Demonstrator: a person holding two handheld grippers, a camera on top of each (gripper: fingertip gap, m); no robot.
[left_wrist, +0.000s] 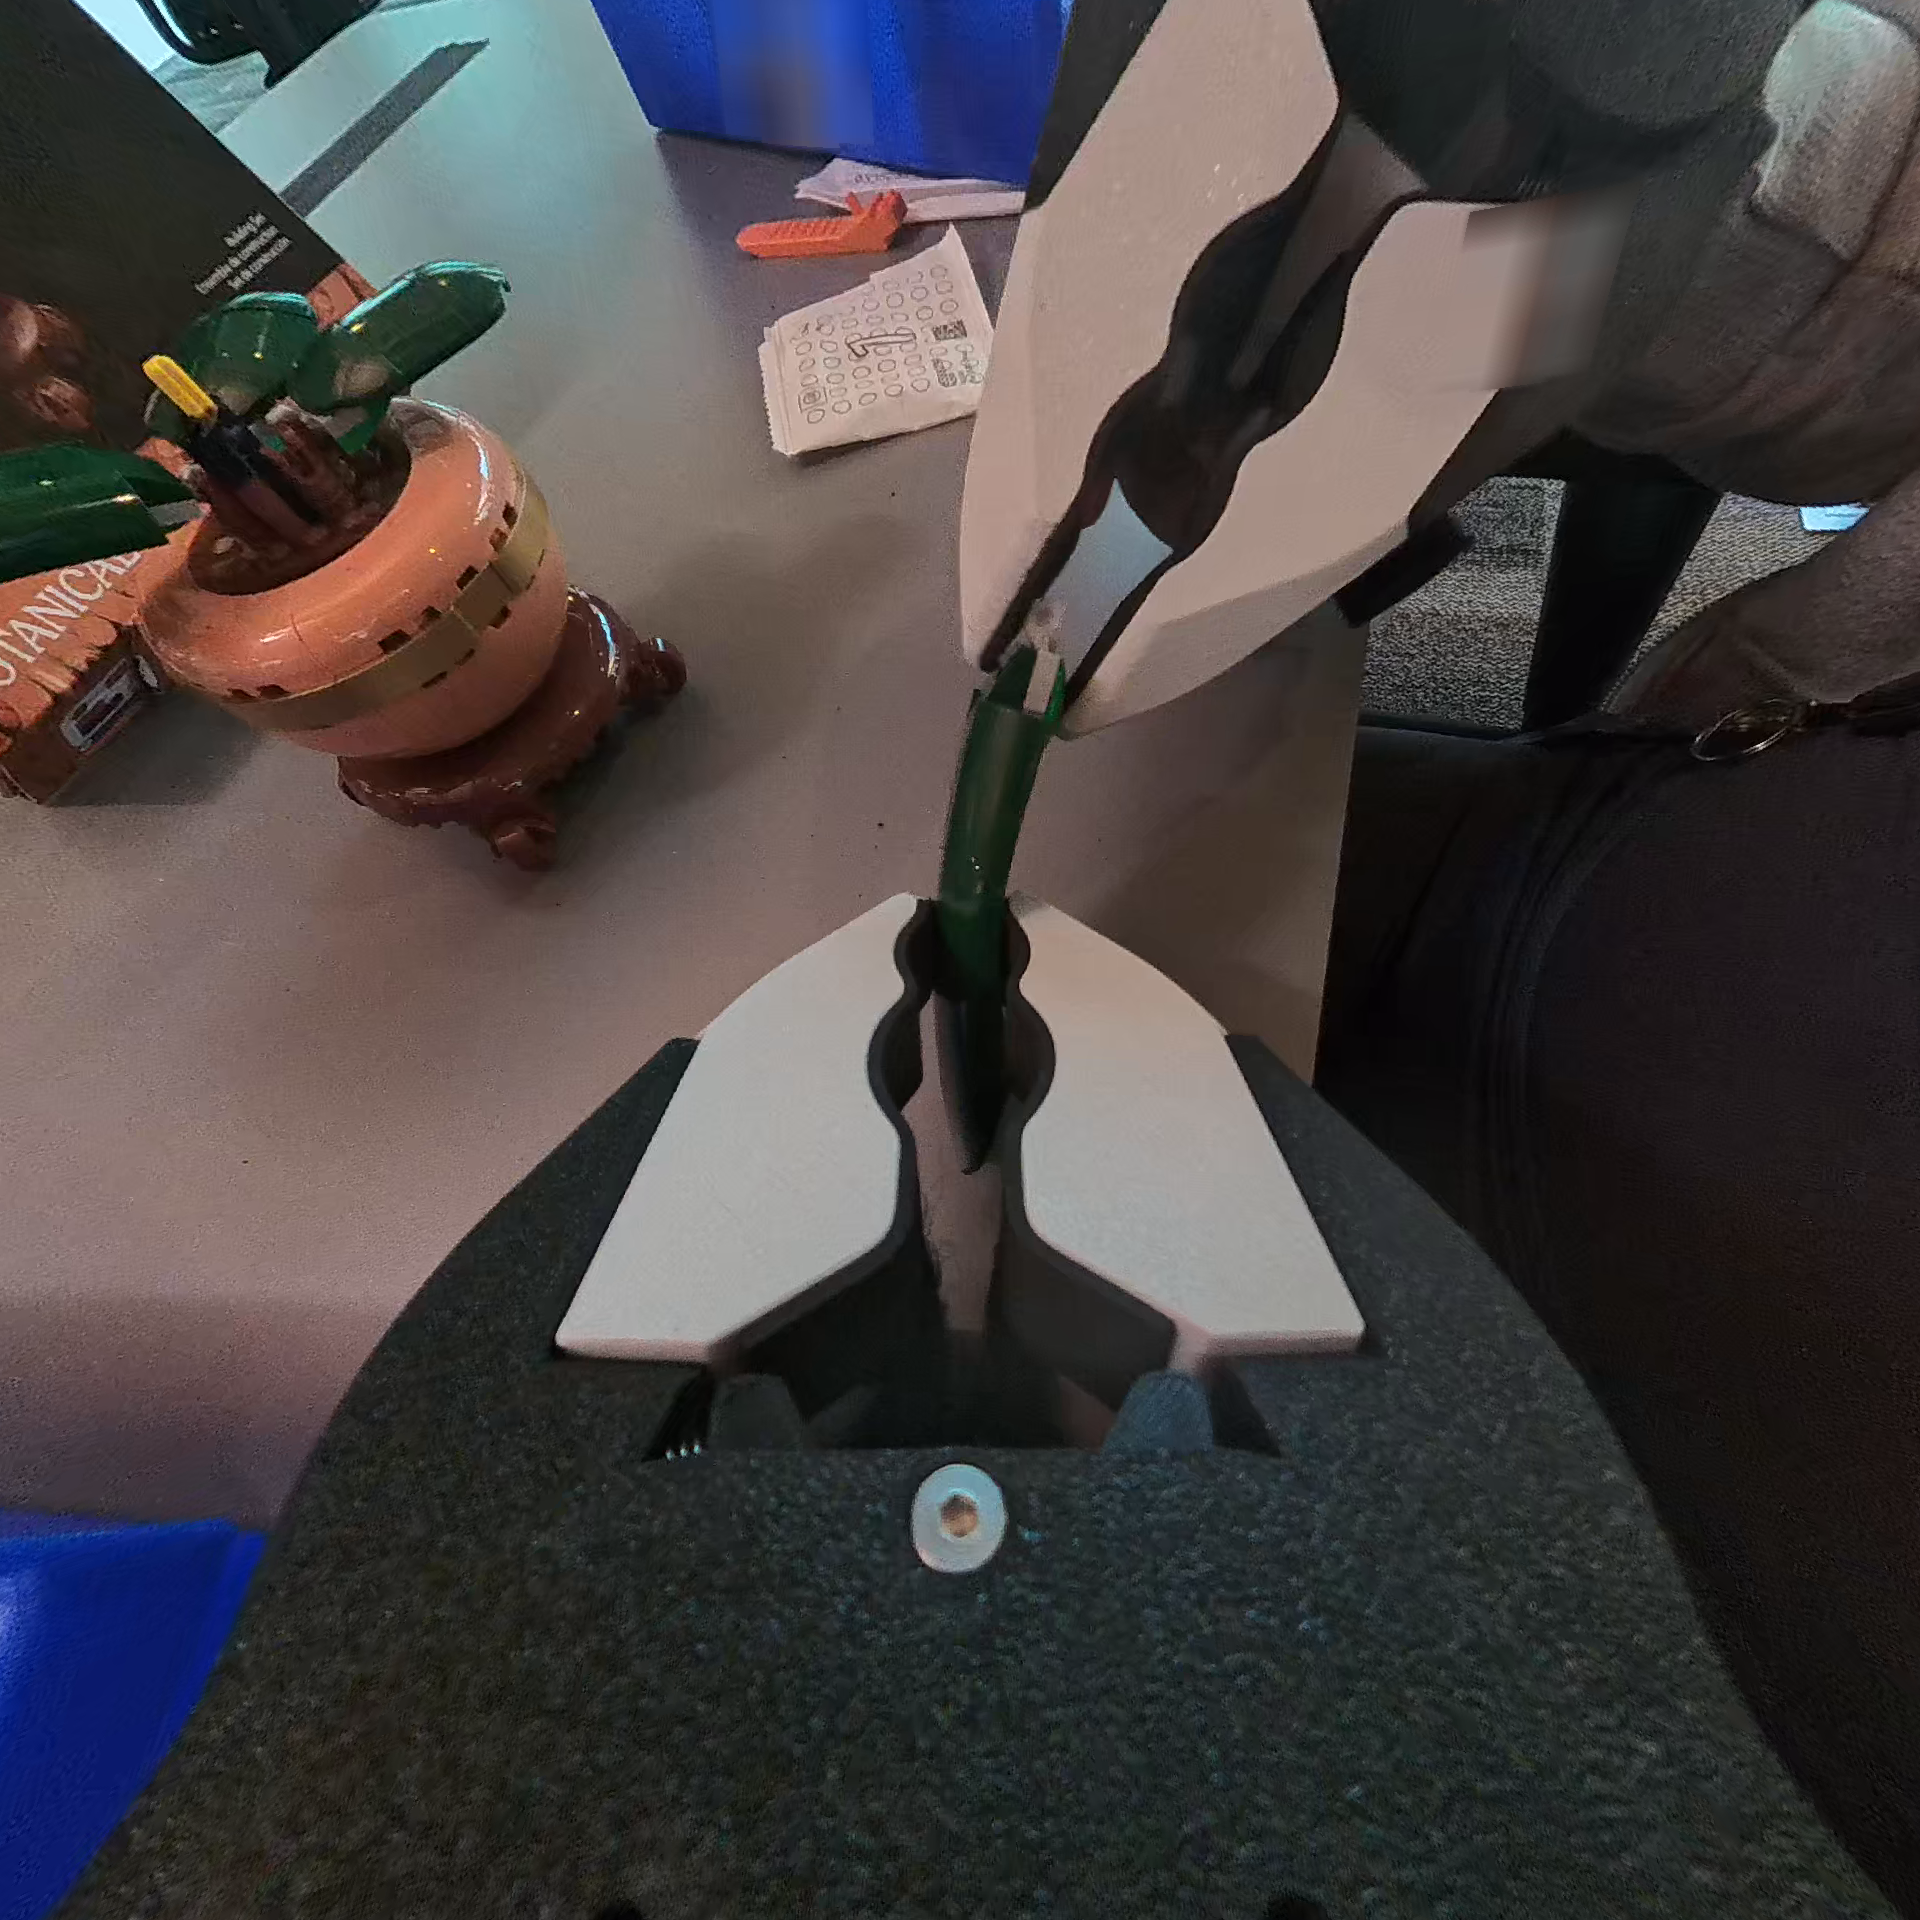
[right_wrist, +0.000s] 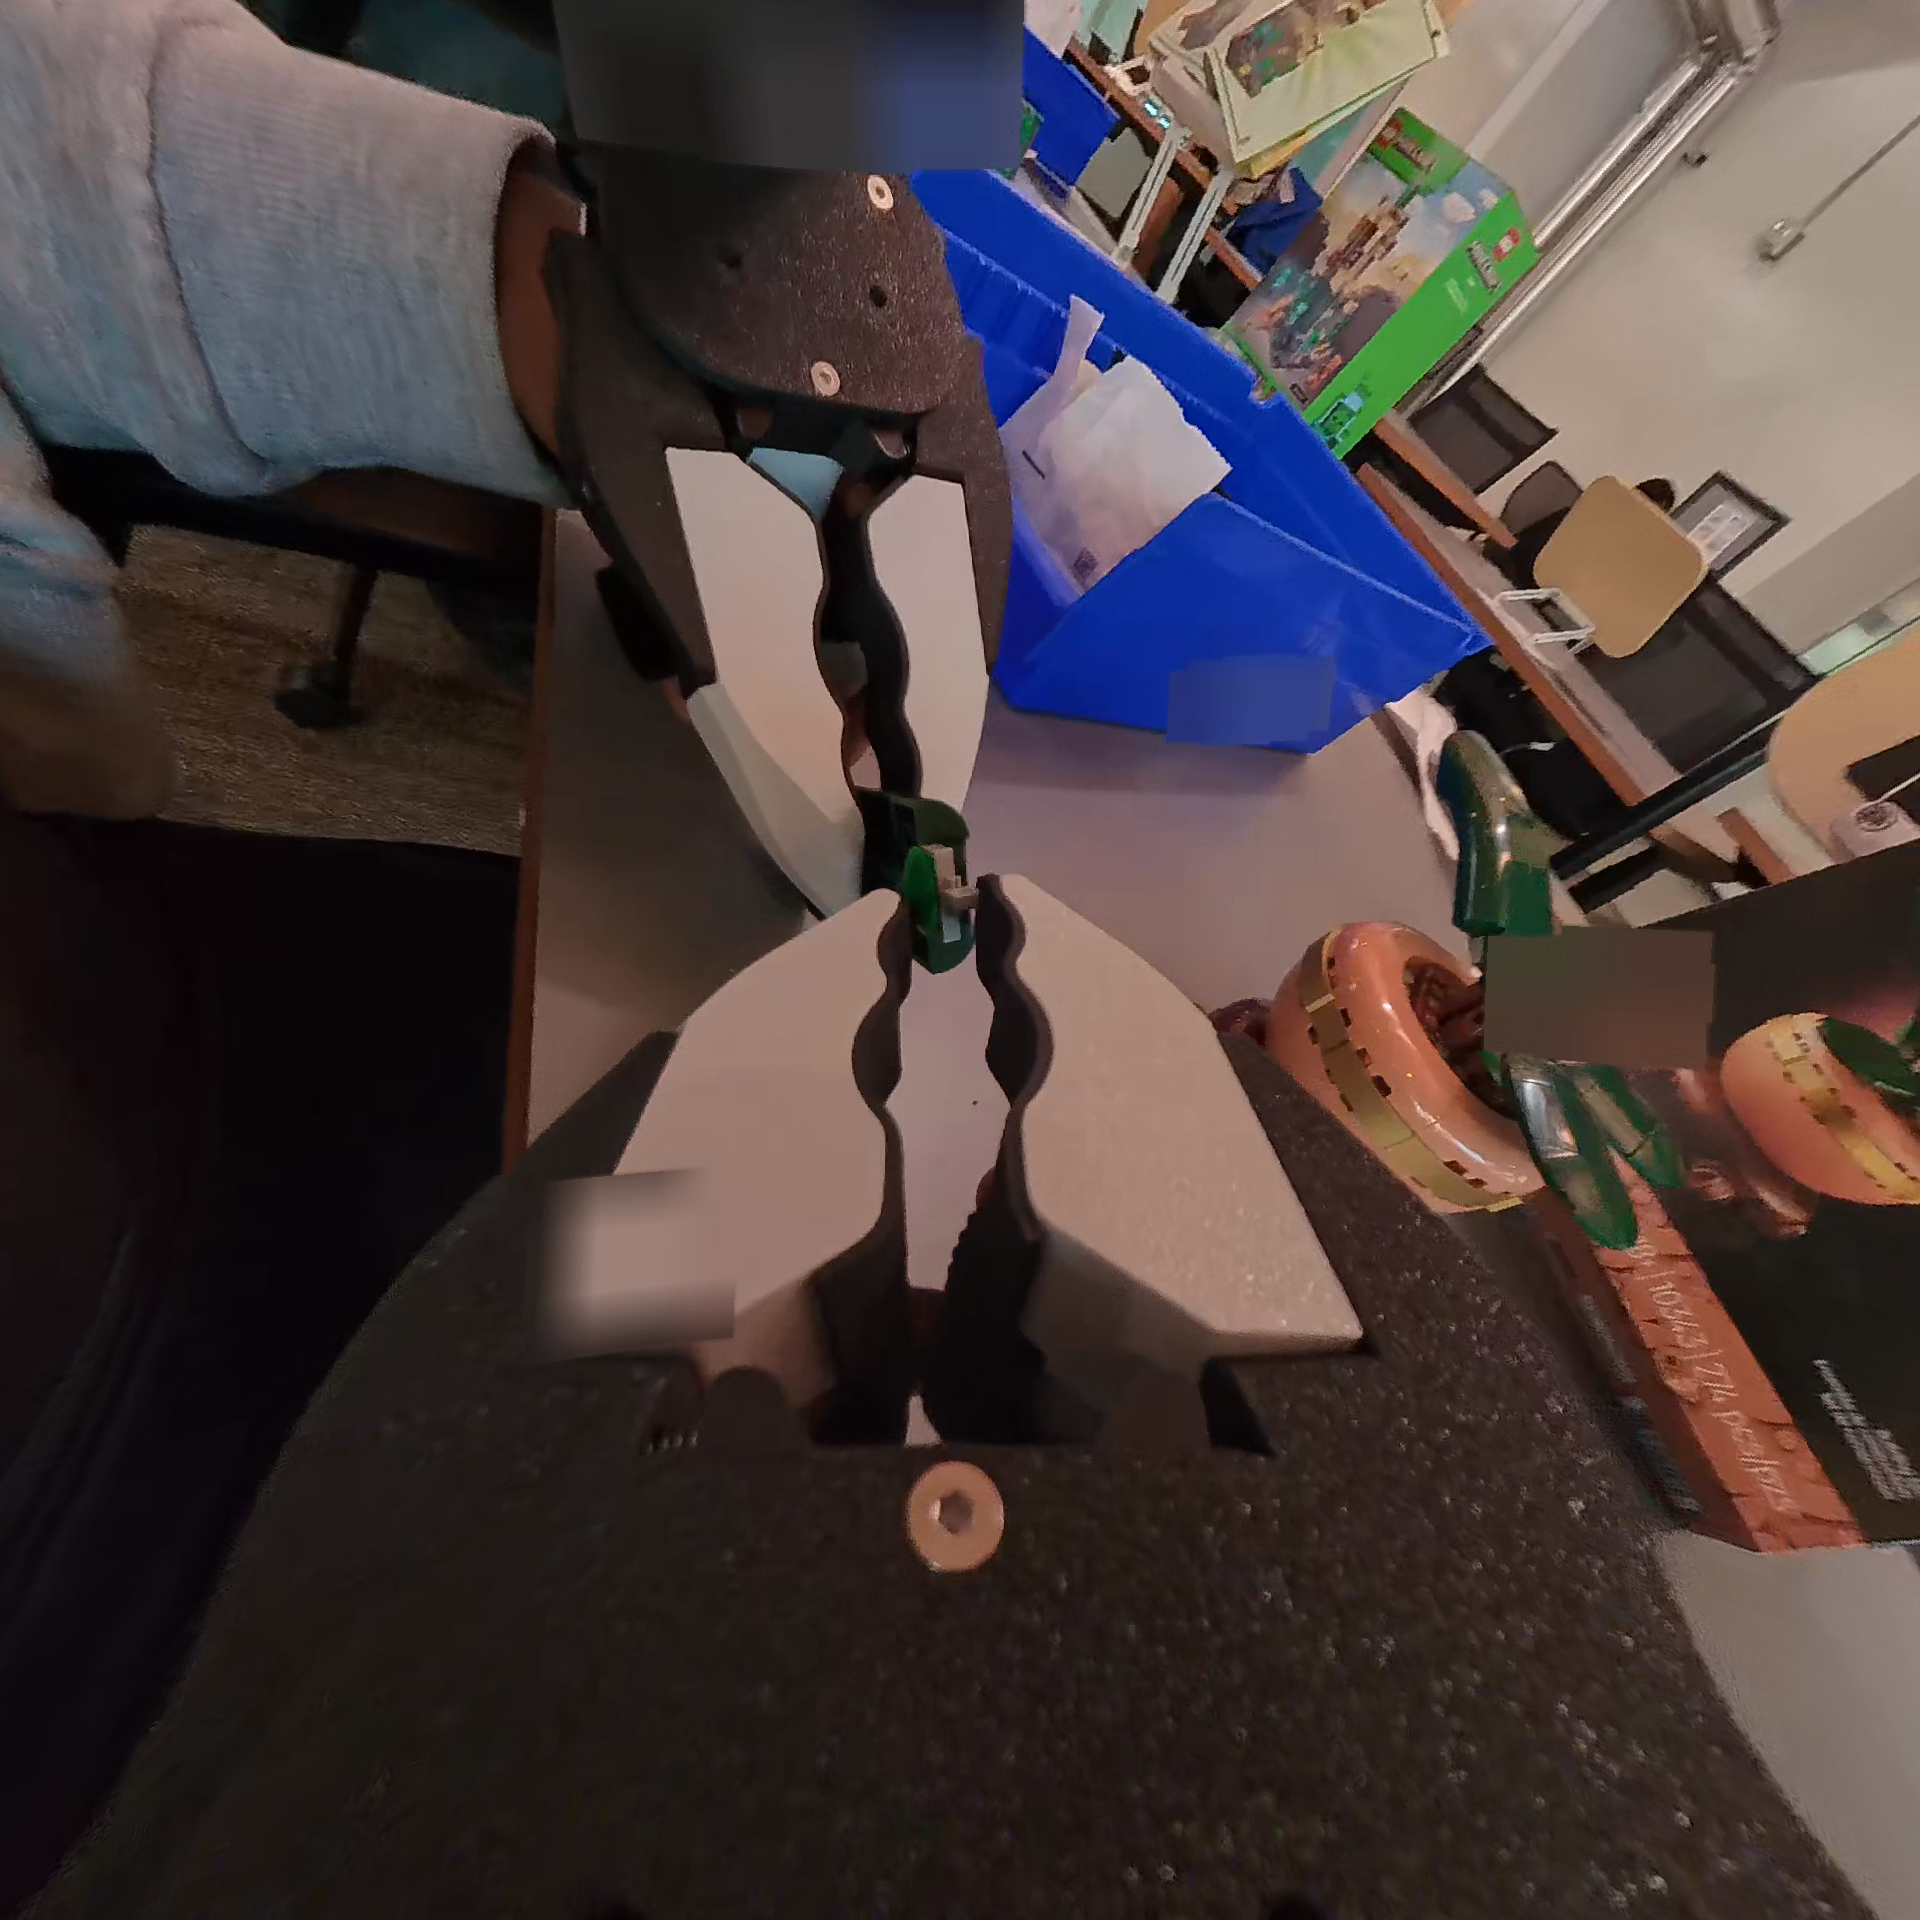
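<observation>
A dark green curved leaf piece (left_wrist: 982, 800) is held at both ends above the grey table (left_wrist: 623, 935). My left gripper (left_wrist: 966, 914) is shut on its lower end. My right gripper (left_wrist: 1029, 686) comes in from the upper right and is shut on its upper end, where a small pale grey piece (left_wrist: 1044, 623) sits. In the right wrist view, my right gripper (right_wrist: 940, 904) pinches the green leaf (right_wrist: 925, 883) with the small grey piece (right_wrist: 961, 888). The left gripper (right_wrist: 894, 831) reaches down from above and touches the same leaf.
A pink and brown brick-built pot (left_wrist: 364, 623) with green leaves stands to the left, against a dark product box (left_wrist: 104, 208). An orange brick separator (left_wrist: 821, 234), a printed paper bag (left_wrist: 883, 353) and a blue bin (left_wrist: 831, 73) lie behind. The table edge (left_wrist: 1340, 831) runs close on the right.
</observation>
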